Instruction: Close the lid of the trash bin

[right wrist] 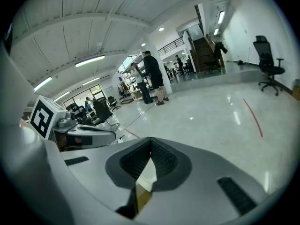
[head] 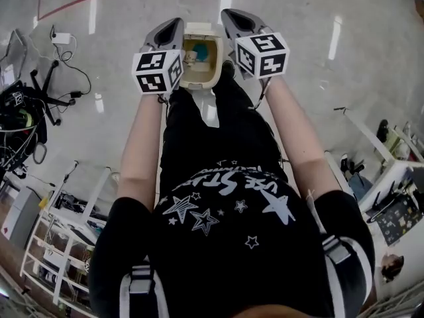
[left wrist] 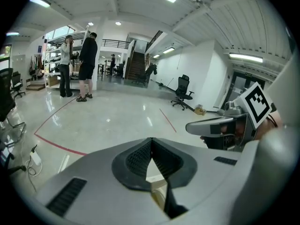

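Note:
A cream trash bin stands on the floor just ahead of the person's legs, its top open and some teal and brown rubbish inside. What looks like its raised lid shows at the far side. My left gripper hovers over the bin's left rim and my right gripper over its right rim. Both are shut with nothing between their jaws. In the left gripper view the fingertips of the left gripper meet, with the cream bin below. The right gripper looks the same, above the bin.
An office chair base and cables lie on the floor at left. A white wire rack stands at lower left, a cluttered table at right. Two people stand far off across the glossy floor.

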